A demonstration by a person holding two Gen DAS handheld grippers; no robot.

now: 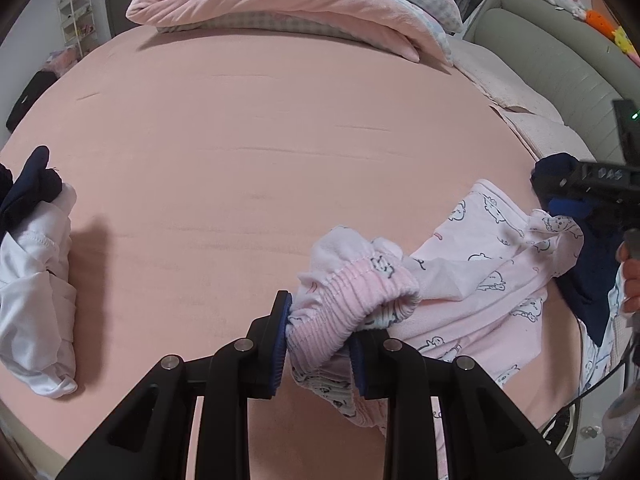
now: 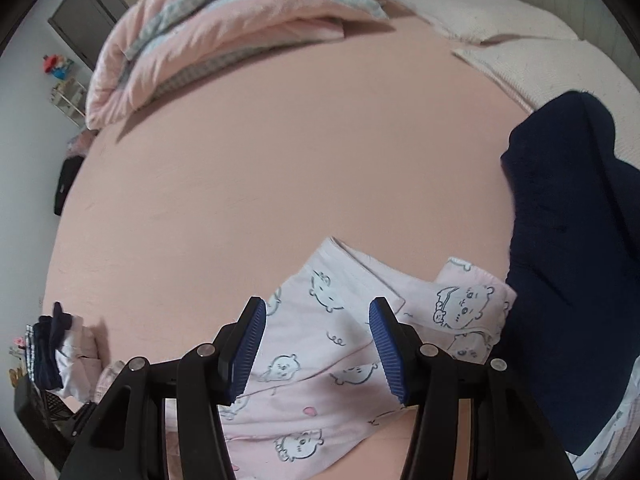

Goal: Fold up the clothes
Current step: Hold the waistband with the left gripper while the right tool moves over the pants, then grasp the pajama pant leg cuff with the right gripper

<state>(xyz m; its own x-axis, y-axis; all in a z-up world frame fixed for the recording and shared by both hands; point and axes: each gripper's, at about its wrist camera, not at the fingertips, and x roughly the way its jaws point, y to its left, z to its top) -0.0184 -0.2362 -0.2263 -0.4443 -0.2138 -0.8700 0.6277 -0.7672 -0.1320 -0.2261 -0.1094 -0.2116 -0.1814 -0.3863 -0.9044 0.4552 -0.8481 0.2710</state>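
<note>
The left gripper (image 1: 320, 340) pinches the ribbed waistband of the pink printed pajamas (image 1: 480, 272), lying rumpled on the bed (image 1: 260, 140); the right gripper (image 2: 318, 344) hovers wide above them. Folding looks unfinished, probably.

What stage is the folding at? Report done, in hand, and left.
Done: nothing visibly folded yet. In hand: the left gripper clamps the ribbed waistband of the pink printed pajama pants; the right gripper hangs open above them. Left: the crumpled white garment and the navy garment.
</note>
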